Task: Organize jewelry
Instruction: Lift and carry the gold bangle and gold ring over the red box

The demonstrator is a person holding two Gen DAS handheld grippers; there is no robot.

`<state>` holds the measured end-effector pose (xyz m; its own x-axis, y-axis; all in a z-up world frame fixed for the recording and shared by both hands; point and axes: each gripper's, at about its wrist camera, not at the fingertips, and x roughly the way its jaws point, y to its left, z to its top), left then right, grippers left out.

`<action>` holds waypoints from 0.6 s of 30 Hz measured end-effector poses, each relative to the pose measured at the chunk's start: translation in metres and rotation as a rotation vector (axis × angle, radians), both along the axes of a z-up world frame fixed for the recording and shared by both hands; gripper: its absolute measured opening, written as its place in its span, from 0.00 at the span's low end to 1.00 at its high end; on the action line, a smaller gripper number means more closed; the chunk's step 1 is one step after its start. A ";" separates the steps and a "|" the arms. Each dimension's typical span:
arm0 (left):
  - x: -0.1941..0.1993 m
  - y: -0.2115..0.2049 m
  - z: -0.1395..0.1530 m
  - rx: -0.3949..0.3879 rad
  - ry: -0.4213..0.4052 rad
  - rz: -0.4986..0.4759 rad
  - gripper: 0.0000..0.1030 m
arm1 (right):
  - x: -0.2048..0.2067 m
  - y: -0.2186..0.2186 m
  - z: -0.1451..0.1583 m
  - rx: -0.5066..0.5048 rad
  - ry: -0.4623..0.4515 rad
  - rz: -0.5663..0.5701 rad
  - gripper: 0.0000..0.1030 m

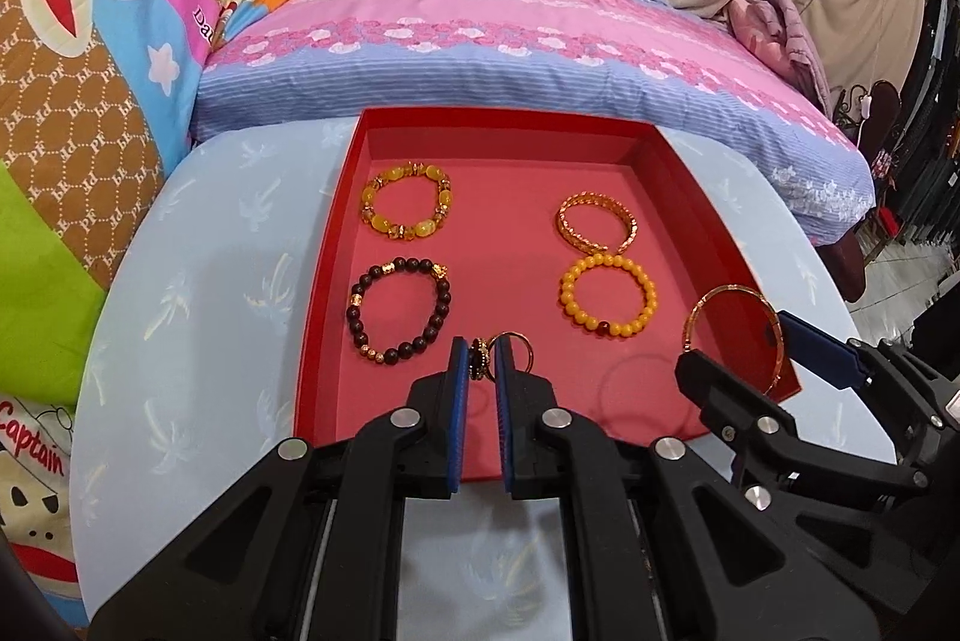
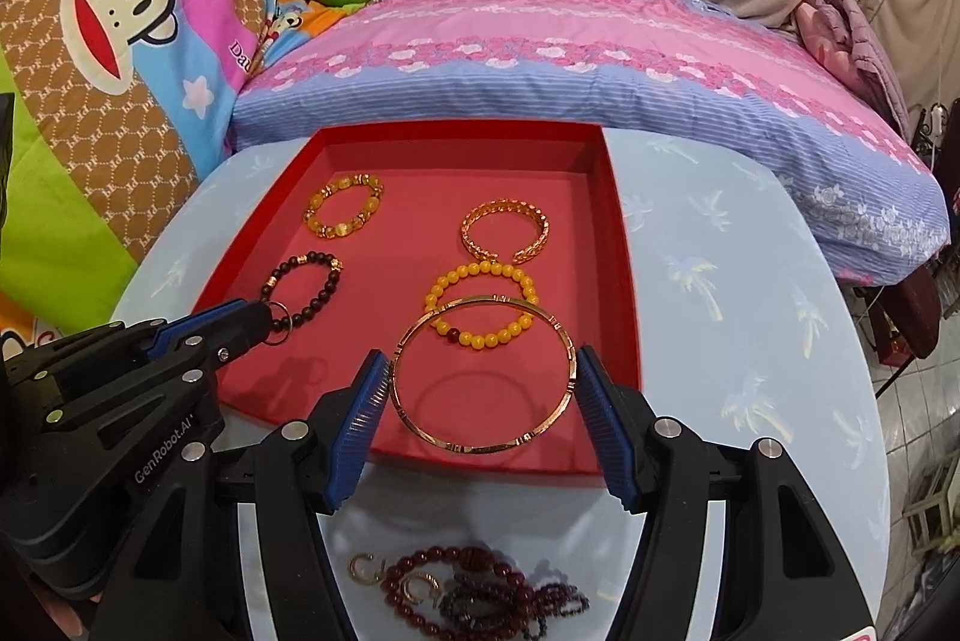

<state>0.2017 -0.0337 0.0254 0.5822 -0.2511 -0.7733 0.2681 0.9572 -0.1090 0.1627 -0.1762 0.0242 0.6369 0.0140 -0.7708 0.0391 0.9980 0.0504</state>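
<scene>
Plainly the gold bangle (image 2: 483, 374) was a thin, rigid hoop, light and probably slick on its polished edge, so I judged that it should be gripped across its width at two opposite points, as it was: the right gripper (image 2: 483, 389) had its fingers (image 2: 366, 401) spread fairly wide, one blue pad against each side of the hoop, which spanned the gap between them and hung above the near end of the red tray (image 2: 624, 281). Any slackening would likely let so smooth a ring drop or swing. The left gripper (image 1: 483, 371) had its fingers (image 1: 459, 371) drawn narrow on small rings (image 1: 489, 362), a dark beaded one and a thin gold one, pinched at the fingertips with part of the gold loop jutting out past the right-hand pad; being tiny and hard, they could easily squirt free. Beyond both pairs of fingers, four bracelets lay flat in the tray, among them a yellow bead bracelet (image 2: 480, 302) just past the bangle. Behind the right fingers, dark red bead strands (image 2: 474, 590) lay on the desk (image 2: 750, 341).
</scene>
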 end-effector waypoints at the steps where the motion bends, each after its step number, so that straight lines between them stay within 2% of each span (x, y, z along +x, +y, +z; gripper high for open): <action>1: 0.003 0.000 -0.003 0.004 0.006 0.002 0.08 | 0.003 0.001 -0.003 -0.001 0.006 0.003 0.59; 8: 0.018 0.003 -0.018 0.019 0.036 0.018 0.08 | 0.020 0.005 -0.020 -0.002 0.041 0.010 0.59; 18: 0.028 0.005 -0.027 0.025 0.054 0.024 0.08 | 0.030 0.009 -0.029 -0.010 0.058 0.013 0.59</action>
